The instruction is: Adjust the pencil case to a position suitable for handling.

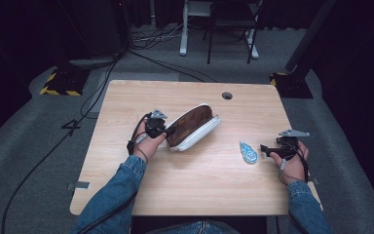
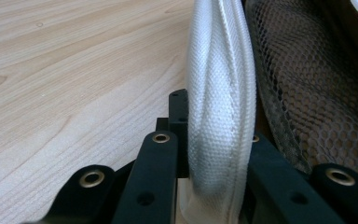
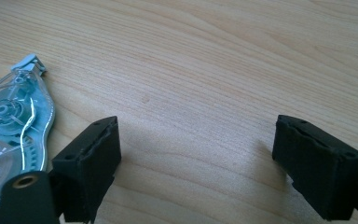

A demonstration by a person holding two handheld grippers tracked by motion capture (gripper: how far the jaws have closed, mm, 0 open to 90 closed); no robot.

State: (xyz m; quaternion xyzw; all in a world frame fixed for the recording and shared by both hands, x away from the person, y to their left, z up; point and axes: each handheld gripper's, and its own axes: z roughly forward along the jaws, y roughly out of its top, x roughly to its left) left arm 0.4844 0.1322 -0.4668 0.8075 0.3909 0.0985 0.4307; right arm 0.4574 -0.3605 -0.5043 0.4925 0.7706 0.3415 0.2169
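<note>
An open white pouch (image 1: 193,127) with a brown lining lies in the middle of the wooden table (image 1: 199,185). My left gripper (image 1: 168,130) is at its near left end, shut on the pouch's white fabric rim (image 2: 219,107); brown mesh lining (image 2: 307,93) shows just right of the rim. A blue, clear correction tape dispenser (image 1: 248,152) lies flat to the right of the pouch. My right gripper (image 1: 264,150) rests low beside it, open, with bare wood between its fingers. In the right gripper view the dispenser (image 3: 9,135) lies just left of the left finger (image 3: 91,163).
A round cable hole (image 1: 227,95) sits near the table's far edge. Beyond the table are a white desk frame (image 1: 184,29), a dark chair (image 1: 231,24) and cables on the grey floor (image 1: 53,146). Bare wood stretches in front of the pouch.
</note>
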